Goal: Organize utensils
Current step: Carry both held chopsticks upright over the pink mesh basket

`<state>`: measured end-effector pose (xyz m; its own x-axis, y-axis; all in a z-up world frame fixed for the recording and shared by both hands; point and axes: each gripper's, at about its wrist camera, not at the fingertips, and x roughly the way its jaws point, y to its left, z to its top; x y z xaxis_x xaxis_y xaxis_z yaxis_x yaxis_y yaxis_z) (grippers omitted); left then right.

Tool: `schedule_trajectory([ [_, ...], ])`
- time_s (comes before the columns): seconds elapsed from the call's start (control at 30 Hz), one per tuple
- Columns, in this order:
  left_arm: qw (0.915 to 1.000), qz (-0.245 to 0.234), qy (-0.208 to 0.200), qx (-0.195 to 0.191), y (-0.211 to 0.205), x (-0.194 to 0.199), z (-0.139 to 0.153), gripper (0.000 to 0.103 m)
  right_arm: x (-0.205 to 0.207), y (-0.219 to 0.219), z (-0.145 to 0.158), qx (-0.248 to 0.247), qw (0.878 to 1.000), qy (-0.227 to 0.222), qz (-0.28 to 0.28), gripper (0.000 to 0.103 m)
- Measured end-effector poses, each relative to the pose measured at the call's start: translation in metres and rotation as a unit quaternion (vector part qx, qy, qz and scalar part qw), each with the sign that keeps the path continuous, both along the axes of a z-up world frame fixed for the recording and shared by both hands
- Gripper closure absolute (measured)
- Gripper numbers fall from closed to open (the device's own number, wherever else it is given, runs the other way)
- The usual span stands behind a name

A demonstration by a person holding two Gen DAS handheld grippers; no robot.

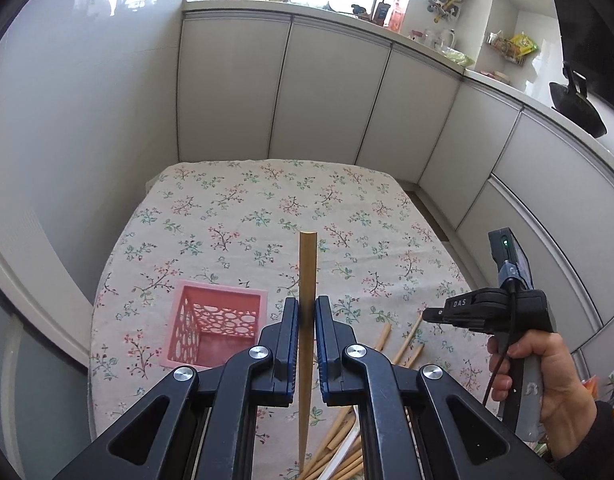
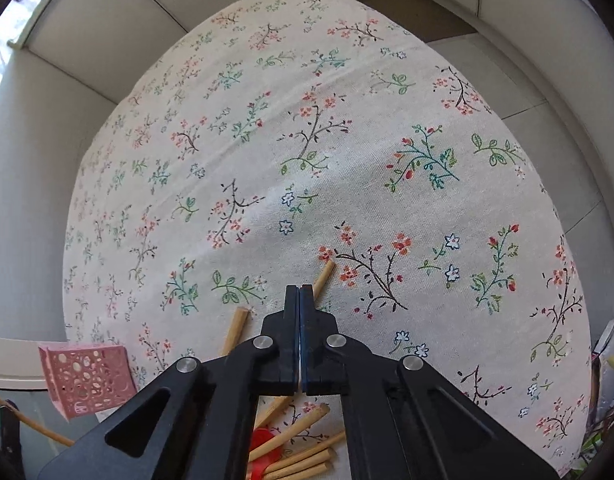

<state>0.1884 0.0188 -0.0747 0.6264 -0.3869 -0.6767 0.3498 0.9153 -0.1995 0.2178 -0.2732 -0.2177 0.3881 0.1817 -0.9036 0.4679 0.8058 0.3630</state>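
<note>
Only left wrist view shows left gripper [image 1: 306,312] clamping chopstick [image 1: 307,276].

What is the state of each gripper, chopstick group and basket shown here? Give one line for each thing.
Left gripper: shut on one chopstick, lifted off the table.
Right gripper: shut, nothing between its fingers.
Loose chopsticks: lying scattered on the tablecloth.
Pink basket: upright, empty.

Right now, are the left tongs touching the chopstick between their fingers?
Touching. The left wrist view shows the left tongs shut on the bamboo chopstick, both pads pressed against its sides, lifting it clear of the floral tablecloth.
</note>
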Motion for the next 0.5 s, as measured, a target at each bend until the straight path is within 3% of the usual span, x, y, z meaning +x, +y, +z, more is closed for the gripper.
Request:
schedule_trajectory([
  [0.17,1.0000,0.002,-0.003,-0.004,0.005,-0.009,0.009,0.095,-0.009,-0.003,0.011,0.014,1.000,-0.017,0.002,0.103],
  [0.3,1.0000,0.006,-0.007,0.000,0.007,-0.012,0.011,0.095,-0.007,-0.002,0.001,-0.005,1.000,0.015,-0.008,0.097],
  [0.33,1.0000,0.007,-0.007,-0.001,0.008,-0.012,0.011,0.095,-0.004,0.000,-0.003,-0.012,1.000,0.025,-0.009,0.084],
  [0.37,0.9999,0.008,-0.007,-0.002,0.009,-0.011,0.011,0.095,-0.002,0.002,-0.006,-0.017,0.999,0.029,-0.010,0.065],
  [0.4,0.9999,0.008,-0.006,-0.003,0.010,-0.011,0.011,0.095,0.000,0.005,-0.008,-0.021,0.999,0.032,-0.010,0.057],
  [0.5,0.9999,0.010,-0.004,-0.002,0.011,-0.009,0.009,0.095,0.009,0.020,-0.015,-0.050,0.998,0.044,0.001,0.053],
])
